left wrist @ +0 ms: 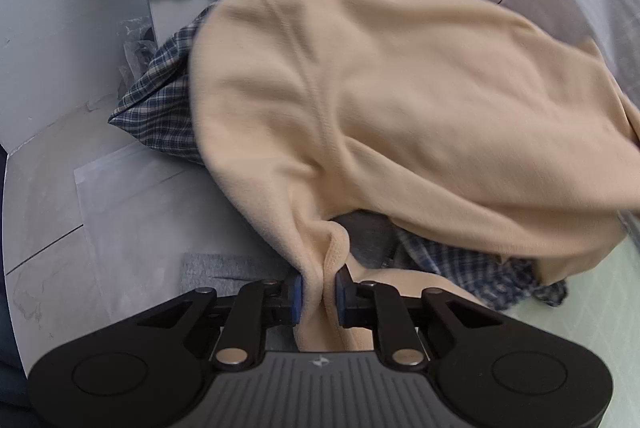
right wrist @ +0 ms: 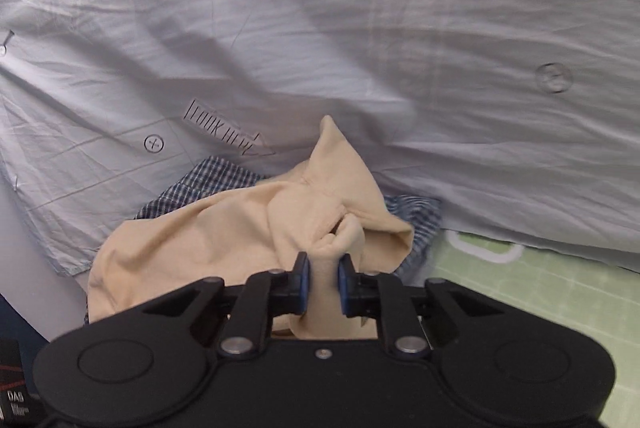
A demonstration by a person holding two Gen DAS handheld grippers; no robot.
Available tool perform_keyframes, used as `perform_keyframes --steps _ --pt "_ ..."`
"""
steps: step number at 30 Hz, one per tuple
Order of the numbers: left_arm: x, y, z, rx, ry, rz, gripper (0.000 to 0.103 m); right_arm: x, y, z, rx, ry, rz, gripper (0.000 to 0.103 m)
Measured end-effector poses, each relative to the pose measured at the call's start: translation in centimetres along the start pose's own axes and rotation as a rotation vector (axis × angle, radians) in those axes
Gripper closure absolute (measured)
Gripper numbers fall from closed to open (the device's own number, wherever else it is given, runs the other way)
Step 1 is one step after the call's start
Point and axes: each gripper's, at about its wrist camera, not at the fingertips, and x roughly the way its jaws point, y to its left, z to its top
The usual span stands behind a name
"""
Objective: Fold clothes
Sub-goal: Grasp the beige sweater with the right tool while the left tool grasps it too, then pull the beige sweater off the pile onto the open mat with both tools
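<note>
A beige knit garment point(left wrist: 380, 100) hangs bunched between both grippers and drapes over a blue plaid garment point(left wrist: 160, 100). My left gripper point(left wrist: 319, 294) is shut on a gathered fold of the beige cloth at its near edge. In the right wrist view the beige garment point(right wrist: 192, 240) lies crumpled with a pointed corner sticking up, and my right gripper point(right wrist: 323, 282) is shut on another bunched fold of it. The plaid garment point(right wrist: 216, 180) shows from under it on both sides.
A pale blue sheet point(right wrist: 360, 48) printed with carrots and "LOOK HERE" marks covers the surface beyond the clothes. A green tiled mat point(right wrist: 540, 288) lies at the right. White panels point(left wrist: 48, 68) and a grey cloth point(left wrist: 224, 268) sit at the left.
</note>
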Motion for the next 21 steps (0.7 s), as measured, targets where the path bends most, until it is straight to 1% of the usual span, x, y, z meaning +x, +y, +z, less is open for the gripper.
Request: perform_keyframes --steps 4,7,11,14,17,18,21 --pt "-2.7 -0.4 -1.3 0.017 -0.015 -0.069 0.088 -7.6 -2.5 -2.5 0.083 -0.051 -0.107 0.089" --pt "-4.5 -1.3 -3.1 0.081 -0.018 -0.119 0.089 -14.4 -4.5 -5.4 0.162 -0.076 -0.224 0.089" --pt "-6.6 -3.2 -7.0 0.153 0.029 -0.23 0.088 -24.2 -7.3 -10.9 0.264 -0.068 -0.416 0.089" --pt "-7.7 -5.7 -11.0 0.212 0.076 -0.296 0.088 -30.3 -9.3 -15.6 0.343 -0.027 -0.542 0.089" --pt "-8.6 -7.5 -14.8 0.258 0.127 -0.319 0.088 -34.8 -10.8 -20.2 0.435 0.041 -0.606 0.088" --pt "-9.2 -8.1 -16.0 0.272 0.141 -0.325 0.085 -36.0 -11.1 -21.4 0.447 0.054 -0.613 0.087" --pt "-10.7 -8.9 -18.5 0.275 0.148 -0.33 0.085 -38.8 -11.5 -23.4 0.454 0.068 -0.61 0.081"
